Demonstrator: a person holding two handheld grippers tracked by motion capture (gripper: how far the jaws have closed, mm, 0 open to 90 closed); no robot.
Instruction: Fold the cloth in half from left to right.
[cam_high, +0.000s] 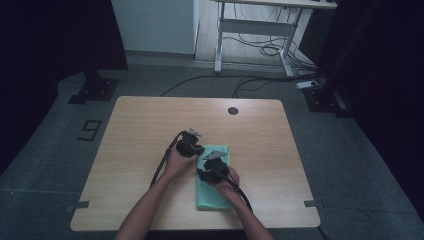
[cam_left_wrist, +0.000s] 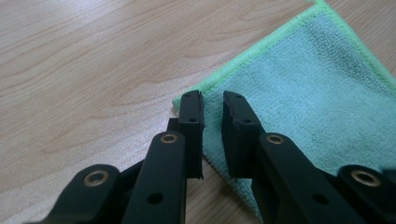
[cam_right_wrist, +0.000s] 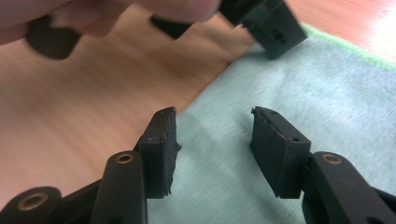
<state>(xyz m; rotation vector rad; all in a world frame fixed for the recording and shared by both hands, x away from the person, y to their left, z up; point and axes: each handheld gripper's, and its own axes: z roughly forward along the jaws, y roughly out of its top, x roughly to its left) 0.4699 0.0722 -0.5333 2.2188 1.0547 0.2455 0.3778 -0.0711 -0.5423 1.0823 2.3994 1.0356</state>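
A folded green cloth (cam_high: 215, 195) lies on the wooden table (cam_high: 145, 130), near its front edge. My left gripper (cam_high: 199, 148) hovers at the cloth's far left corner. In the left gripper view its jaws (cam_left_wrist: 212, 100) stand a narrow gap apart over that corner, with the cloth (cam_left_wrist: 303, 93) flat beneath and nothing pinched. My right gripper (cam_high: 206, 167) is over the cloth's left side. Its jaws (cam_right_wrist: 215, 116) are open wide above the cloth's edge (cam_right_wrist: 327, 107), gripping nothing. Beyond them the left gripper (cam_right_wrist: 275, 28) and the hand holding it (cam_right_wrist: 93, 11) appear.
A round dark cable hole (cam_high: 233, 110) sits at the table's far middle. Bare wood lies left, right and behind the cloth. Both forearms enter from the front edge. Behind the table stand a white desk frame (cam_high: 220, 45) and floor cables (cam_high: 270, 50).
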